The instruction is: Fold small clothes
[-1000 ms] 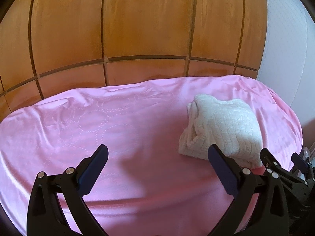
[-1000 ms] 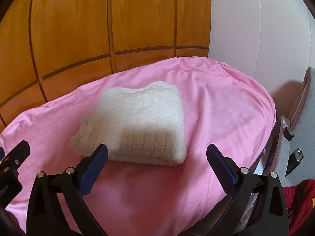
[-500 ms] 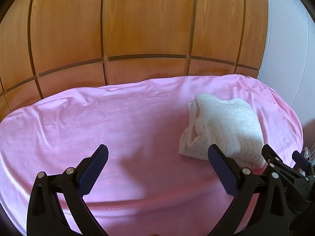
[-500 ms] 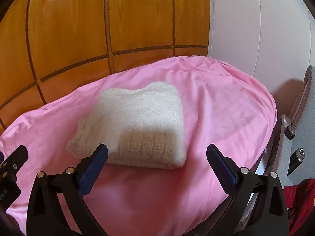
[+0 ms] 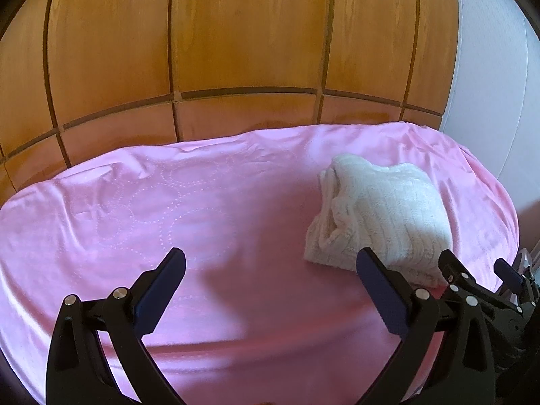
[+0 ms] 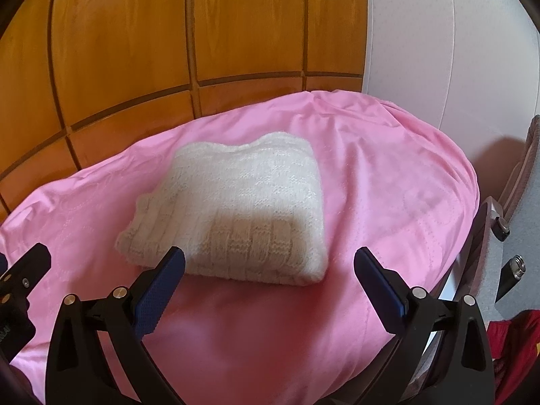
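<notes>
A cream knitted garment lies folded into a thick rectangle on the pink cloth. It also shows in the left wrist view at the right. My right gripper is open and empty, just in front of the garment's near edge. My left gripper is open and empty over bare pink cloth, left of the garment. The right gripper shows at the lower right of the left wrist view.
A wooden panelled wall stands right behind the covered surface. A white padded panel is at the right. Beyond the right edge are a chair-like frame and a red cloth.
Both grippers have drawn back slightly from the folded garment and stayed open. The garment has not moved.
</notes>
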